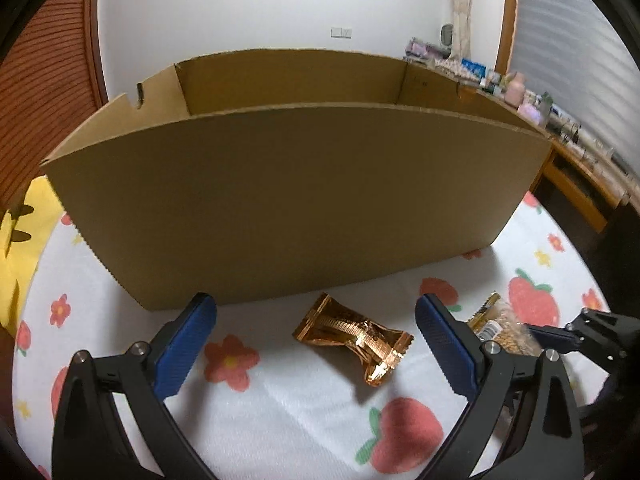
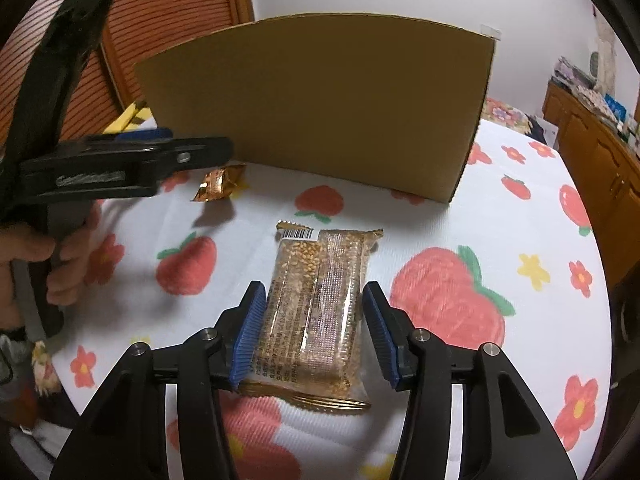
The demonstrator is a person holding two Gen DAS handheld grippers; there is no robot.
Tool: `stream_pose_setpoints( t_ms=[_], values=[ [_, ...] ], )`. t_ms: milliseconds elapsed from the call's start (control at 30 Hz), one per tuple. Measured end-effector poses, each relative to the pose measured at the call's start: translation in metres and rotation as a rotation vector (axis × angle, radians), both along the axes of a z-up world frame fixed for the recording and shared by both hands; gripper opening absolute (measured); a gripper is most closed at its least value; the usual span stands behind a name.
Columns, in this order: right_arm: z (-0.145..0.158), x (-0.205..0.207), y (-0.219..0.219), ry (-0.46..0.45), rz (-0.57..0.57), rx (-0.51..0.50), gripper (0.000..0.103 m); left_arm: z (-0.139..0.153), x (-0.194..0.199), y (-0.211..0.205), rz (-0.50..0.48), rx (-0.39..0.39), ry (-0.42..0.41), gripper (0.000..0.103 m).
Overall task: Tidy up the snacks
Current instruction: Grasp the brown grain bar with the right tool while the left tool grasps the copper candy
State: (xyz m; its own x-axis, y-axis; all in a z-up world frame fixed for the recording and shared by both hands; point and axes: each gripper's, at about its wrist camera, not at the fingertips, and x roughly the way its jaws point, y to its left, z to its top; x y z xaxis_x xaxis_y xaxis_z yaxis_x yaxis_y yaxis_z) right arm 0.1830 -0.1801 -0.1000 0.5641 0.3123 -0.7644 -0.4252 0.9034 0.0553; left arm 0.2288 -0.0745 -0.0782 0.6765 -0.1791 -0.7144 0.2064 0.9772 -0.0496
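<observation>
A copper foil snack packet [image 1: 356,340] lies crumpled on the strawberry-print cloth [image 1: 280,408], just in front of an open cardboard box [image 1: 280,200]. My left gripper [image 1: 316,300] hangs over it, open wide, and its blue pads touch nothing. A clear-wrapped sesame bar [image 2: 316,304] lies lengthwise between the blue pads of my right gripper [image 2: 314,286], which stand against its two long edges. In the right wrist view the left gripper [image 2: 196,144] shows side-on above the copper packet [image 2: 218,186]. The box [image 2: 320,100] stands behind both snacks.
A person's hand [image 2: 60,272] holds the left gripper's handle. A wooden cabinet [image 2: 592,160] and a ledge of small bottles [image 1: 540,108] run along the right. A yellow cloth [image 1: 28,220] lies left of the box. A ribbed wooden door [image 2: 168,32] stands behind.
</observation>
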Motion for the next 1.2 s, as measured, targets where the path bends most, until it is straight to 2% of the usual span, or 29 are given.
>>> stream_pose_setpoints(
  t_ms=[100, 233, 700, 800, 967, 1067, 1200],
  values=[
    [-0.001, 0.000, 0.003, -0.007, 0.000, -0.011, 0.052, -0.006, 0.004, -0.005, 0.001, 0.023, 0.022, 0.095],
    [-0.003, -0.001, 0.006, -0.016, 0.001, -0.035, 0.052, -0.014, 0.004, -0.006, -0.010, 0.058, 0.064, 0.083],
    [-0.002, -0.006, 0.014, -0.021, -0.001, -0.050, 0.053, -0.024, -0.013, 0.015, -0.023, 0.002, 0.109, 0.082],
    [-0.002, -0.006, 0.013, -0.021, -0.001, -0.051, 0.053, -0.024, -0.016, 0.017, -0.023, -0.005, 0.100, 0.072],
    [-0.003, -0.005, 0.013, -0.021, -0.001, -0.051, 0.054, -0.022, -0.020, 0.020, -0.043, -0.045, 0.093, 0.050],
    [-0.003, -0.005, 0.013, -0.021, -0.001, -0.050, 0.054, -0.021, -0.021, 0.018, -0.054, -0.059, 0.095, 0.042],
    [-0.003, -0.005, 0.013, -0.021, -0.001, -0.050, 0.054, -0.019, -0.017, 0.007, -0.068, -0.058, 0.094, 0.036]
  ],
)
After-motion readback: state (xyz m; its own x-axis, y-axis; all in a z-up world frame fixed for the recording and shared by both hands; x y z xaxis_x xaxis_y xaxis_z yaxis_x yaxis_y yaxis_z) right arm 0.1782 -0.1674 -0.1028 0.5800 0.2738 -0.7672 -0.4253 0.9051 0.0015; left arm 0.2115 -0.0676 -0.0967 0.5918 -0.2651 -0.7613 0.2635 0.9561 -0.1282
